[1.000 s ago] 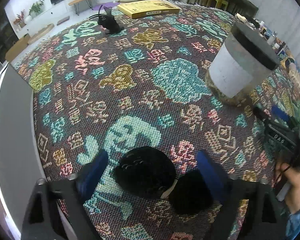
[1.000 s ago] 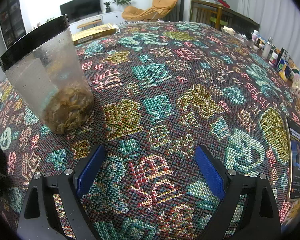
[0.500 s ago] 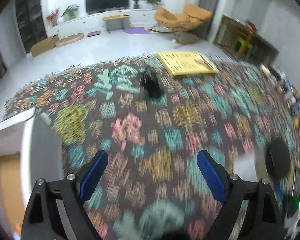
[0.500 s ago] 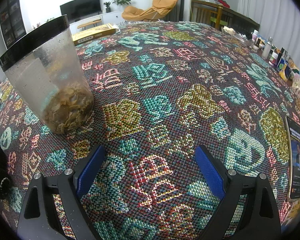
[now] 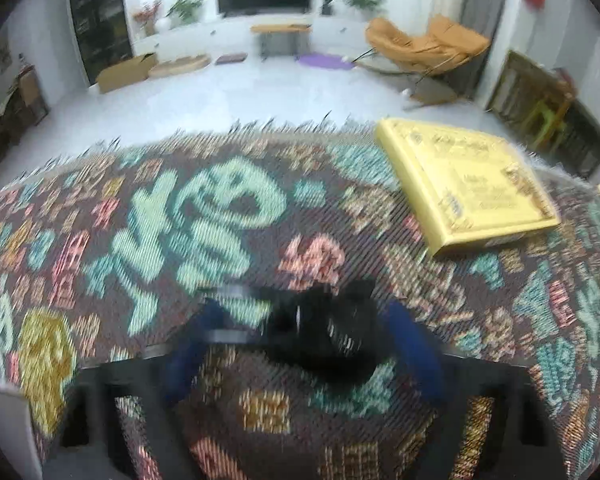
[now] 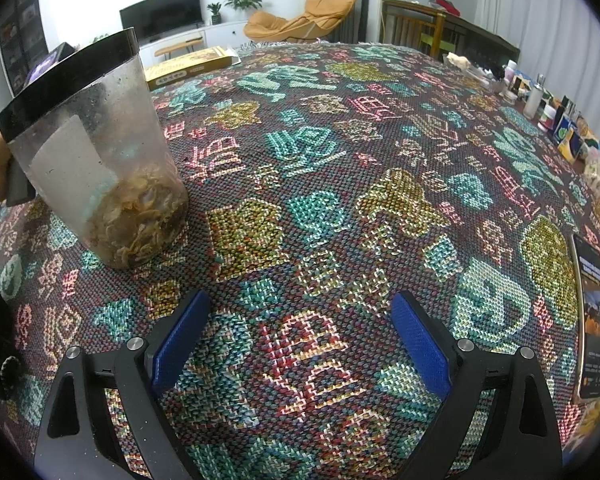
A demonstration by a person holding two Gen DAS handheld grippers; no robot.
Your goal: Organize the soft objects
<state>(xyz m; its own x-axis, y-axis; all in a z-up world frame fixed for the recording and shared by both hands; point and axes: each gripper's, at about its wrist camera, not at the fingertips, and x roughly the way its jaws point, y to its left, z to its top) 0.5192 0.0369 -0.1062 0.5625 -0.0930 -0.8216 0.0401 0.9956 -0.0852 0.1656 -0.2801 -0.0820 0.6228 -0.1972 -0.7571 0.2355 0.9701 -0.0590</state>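
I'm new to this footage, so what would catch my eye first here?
The loud woven tablecloth fills both views. In the right wrist view a clear jar with dried brownish bits stands at left, before the open right gripper. In the blurred left view, the left gripper has been closing around a black soft object, near a yellow box.

text: none legible | yellow box [image 5: 466,188]: print blurred, unreadable | card [image 6: 592,320] at bench edge: lettering too small | patterned cloth [image 6: 340,184]: woven character-like motifs, not readable
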